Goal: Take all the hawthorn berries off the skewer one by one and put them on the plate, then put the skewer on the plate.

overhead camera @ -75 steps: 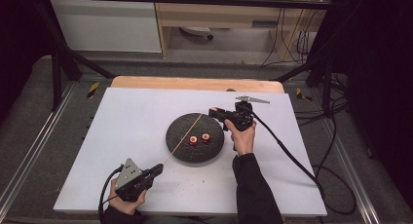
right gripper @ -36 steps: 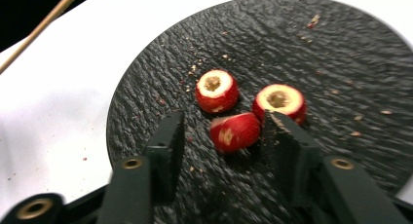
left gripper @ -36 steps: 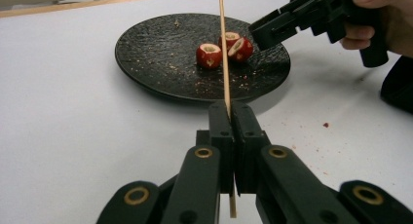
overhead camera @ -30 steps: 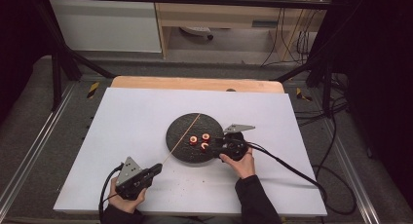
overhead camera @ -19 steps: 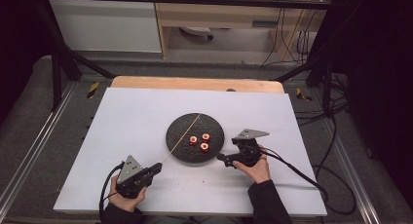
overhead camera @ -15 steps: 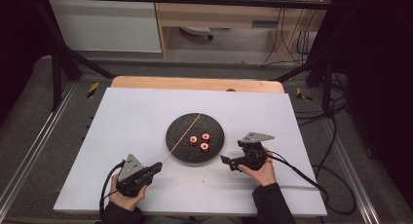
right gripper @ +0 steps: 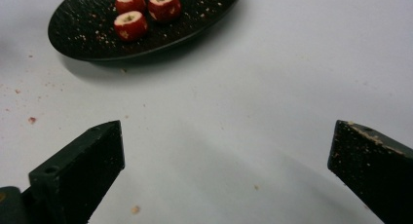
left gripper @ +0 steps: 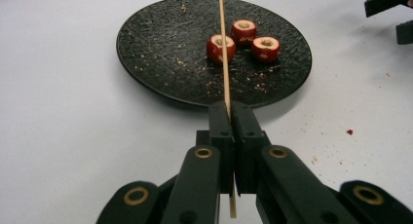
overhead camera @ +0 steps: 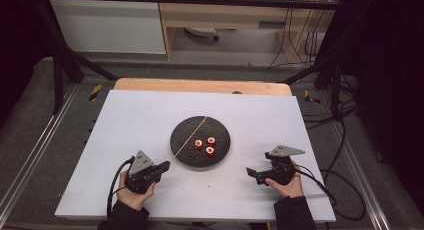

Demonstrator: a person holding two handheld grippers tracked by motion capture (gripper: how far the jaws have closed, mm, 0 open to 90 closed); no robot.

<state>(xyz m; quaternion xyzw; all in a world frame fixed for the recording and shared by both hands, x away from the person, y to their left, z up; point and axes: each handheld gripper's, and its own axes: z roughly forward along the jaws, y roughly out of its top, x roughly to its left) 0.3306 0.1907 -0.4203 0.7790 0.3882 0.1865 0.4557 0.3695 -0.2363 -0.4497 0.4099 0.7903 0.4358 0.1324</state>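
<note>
Skewer [left gripper: 223, 48] was clenched in left gripper [left gripper: 233, 118] jaws, aimed over plate [overhead camera: 182, 145] fruits [left gripper: 242, 39] for spearing; right gripper [right gripper: 226, 177] jaws had just been opening, empty.

Bare table [overhead camera: 260, 120] around plate [overhead camera: 186, 149], skewer [overhead camera: 189, 137] slanting over its left half

wooden board [overhead camera: 202, 85] behind the white sheet [overhead camera: 130, 120] (cables [overhead camera: 345, 120] at right)
</note>
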